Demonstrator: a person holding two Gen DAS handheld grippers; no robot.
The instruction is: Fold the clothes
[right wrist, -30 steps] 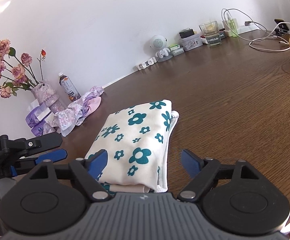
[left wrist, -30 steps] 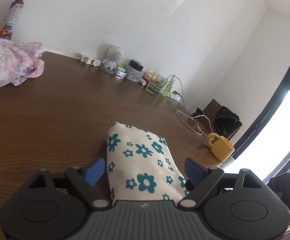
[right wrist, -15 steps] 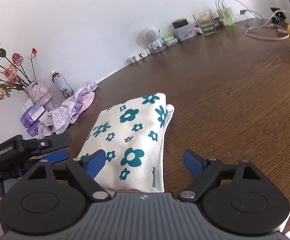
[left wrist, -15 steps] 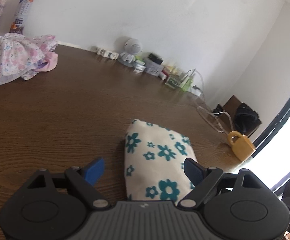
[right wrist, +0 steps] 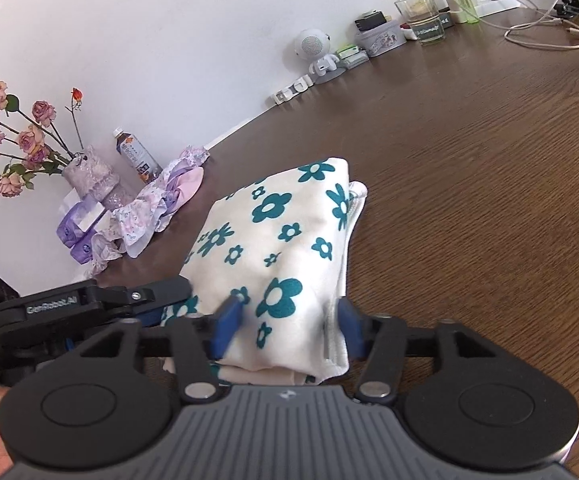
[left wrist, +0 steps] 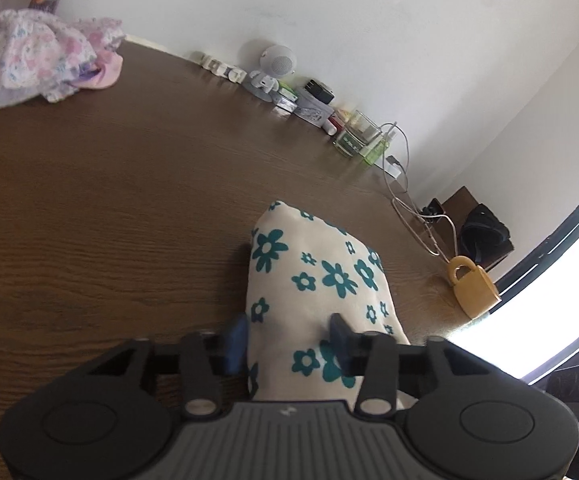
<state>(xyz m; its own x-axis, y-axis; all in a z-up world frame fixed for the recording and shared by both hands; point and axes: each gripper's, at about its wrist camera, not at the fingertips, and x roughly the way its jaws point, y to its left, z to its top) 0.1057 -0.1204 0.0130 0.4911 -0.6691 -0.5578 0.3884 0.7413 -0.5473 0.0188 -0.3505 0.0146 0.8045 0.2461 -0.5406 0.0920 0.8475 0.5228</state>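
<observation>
Left wrist view shows the left tongs (left wrist: 285,338) closed on the near end of the folded floral garment (left wrist: 321,280). Right tongs (right wrist: 285,326) pinch the same end alongside, likely so the bundle lifts off the table (right wrist: 469,200) without unfolding.

A big brown wooden worktop (left wrist: 89,208) stands against a plain white wall (left wrist: 329,8). Bright light comes in through a window (left wrist: 561,292) with a dark frame on the right.
</observation>
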